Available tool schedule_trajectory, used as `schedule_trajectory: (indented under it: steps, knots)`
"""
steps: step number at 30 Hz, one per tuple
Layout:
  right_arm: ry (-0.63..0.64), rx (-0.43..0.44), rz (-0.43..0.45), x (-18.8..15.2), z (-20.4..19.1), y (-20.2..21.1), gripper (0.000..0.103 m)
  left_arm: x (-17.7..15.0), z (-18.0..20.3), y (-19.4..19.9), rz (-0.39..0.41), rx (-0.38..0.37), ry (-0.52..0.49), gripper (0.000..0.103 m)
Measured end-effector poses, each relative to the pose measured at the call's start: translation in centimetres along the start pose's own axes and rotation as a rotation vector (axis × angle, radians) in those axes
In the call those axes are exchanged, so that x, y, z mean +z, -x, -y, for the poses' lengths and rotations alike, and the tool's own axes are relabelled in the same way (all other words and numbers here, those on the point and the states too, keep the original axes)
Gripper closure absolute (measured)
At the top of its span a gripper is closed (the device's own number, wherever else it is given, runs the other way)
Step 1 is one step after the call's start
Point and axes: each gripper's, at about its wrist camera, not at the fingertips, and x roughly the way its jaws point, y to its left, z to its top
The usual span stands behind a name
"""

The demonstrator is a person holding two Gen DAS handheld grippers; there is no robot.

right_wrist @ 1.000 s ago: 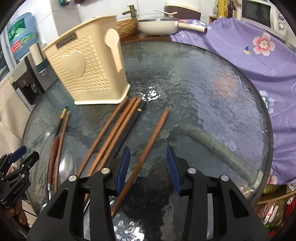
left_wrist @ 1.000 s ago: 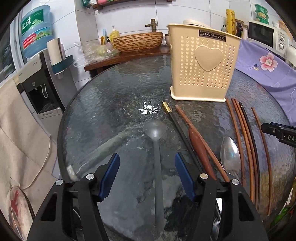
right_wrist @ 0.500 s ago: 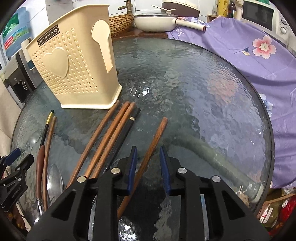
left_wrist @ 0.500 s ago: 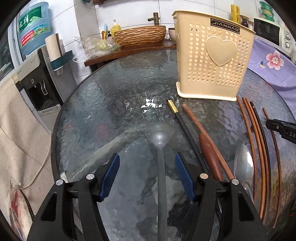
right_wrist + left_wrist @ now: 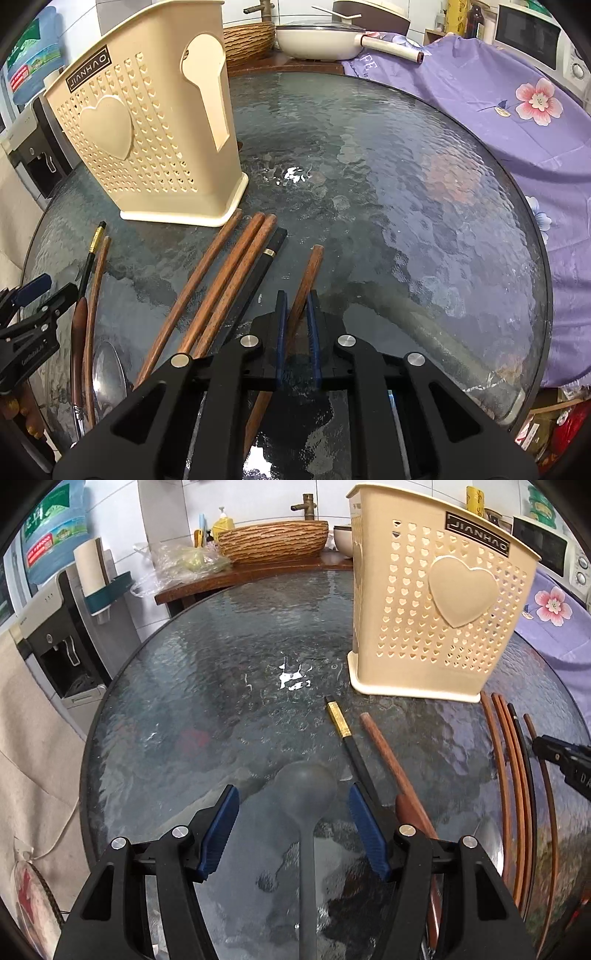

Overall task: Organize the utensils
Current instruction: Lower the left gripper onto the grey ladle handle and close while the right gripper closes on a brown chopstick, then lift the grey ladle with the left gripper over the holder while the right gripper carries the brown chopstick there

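A: Standing upright on the round glass counter (image 5: 424, 177) is the one container for this task, a cream perforated utensil holder (image 5: 147, 147) with a raised heart on its face and a spoon-shaped relief on its side wall. Its interior is not visible from either wrist view, so its contents cannot be determined.

B: Location of the utensils?

A: All visible utensils lie flat on the counter, outside the holder. A group of wooden chopsticks (image 5: 221, 288) and one black chopstick (image 5: 258, 280) fan out from just beside the holder's base. A metal spoon (image 5: 107, 373) and a dark wooden spoon (image 5: 410, 812) lie further toward the left claw, next to a black chopstick with a gold band (image 5: 340, 722).

B: Right claw status?

A: The right claw (image 5: 297, 317) has its blue pads pressed onto a single wooden chopstick (image 5: 310, 273), which lies apart from the group. Whether that chopstick is off the glass cannot be determined.

B: Left claw status?

A: The left claw (image 5: 291, 819) stands partly open. A grey translucent spoon (image 5: 306, 794) lies on the counter between its fingers, bowl pointing away, with a gap on each side; the pads do not touch it.
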Motion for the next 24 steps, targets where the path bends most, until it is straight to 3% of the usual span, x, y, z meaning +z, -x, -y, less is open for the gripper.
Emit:
schedule_trajectory:
  steps: [6,8,18,24]
  knots:
    - [-0.005,0.011,-0.003,0.3,0.1,-0.1,0.093,0.7,-0.4,-0.6,-0.018,-0.027,0.022,0.057]
    - [-0.008,0.016,-0.001,0.3,0.2,-0.2,0.093,0.8,-0.3,-0.7,-0.018,-0.026,0.021,0.067]
    - [-0.015,0.046,0.007,0.5,0.4,-0.2,0.094,0.8,-0.1,-0.8,-0.025,-0.02,0.029,0.068]
    - [-0.026,0.081,0.055,0.5,0.6,1.0,0.094,1.0,-0.4,-0.3,-0.01,-0.027,0.039,0.068]
